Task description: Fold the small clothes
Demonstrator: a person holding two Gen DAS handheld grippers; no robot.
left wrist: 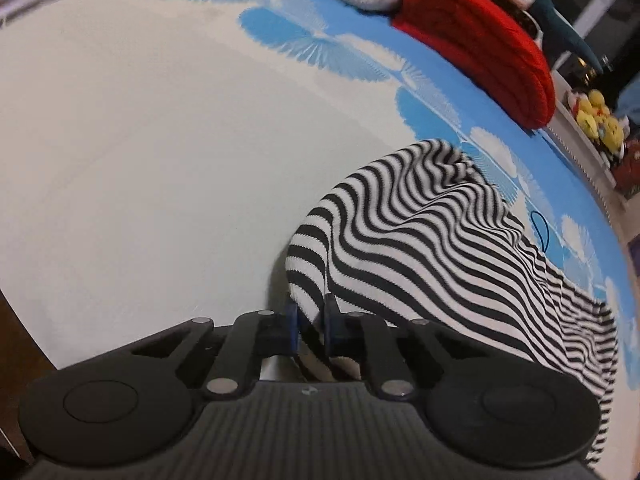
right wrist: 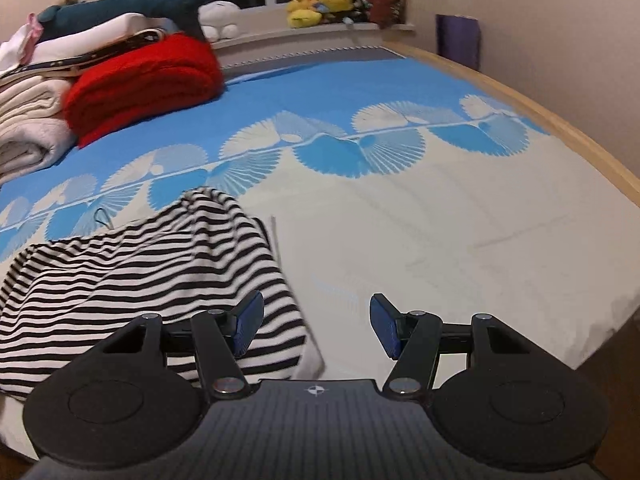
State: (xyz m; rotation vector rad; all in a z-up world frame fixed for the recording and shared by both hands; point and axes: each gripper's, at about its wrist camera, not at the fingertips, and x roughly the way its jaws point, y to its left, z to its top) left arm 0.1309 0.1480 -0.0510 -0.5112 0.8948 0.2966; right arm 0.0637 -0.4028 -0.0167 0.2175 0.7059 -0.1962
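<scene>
Bed sheet cream near side, blue far side, fan-shaped motifs along the border between. Folded red knit on the blue part, far left in right wrist view, touching a stack of folded cream and white textiles beside it. Dark teal plush shark lying on top of that stack. Yellow plush toys on the window ledge behind the bed, white plush further left on same ledge. Wooden bed frame edge along right side. Purple item against the wall, unclear what.
</scene>
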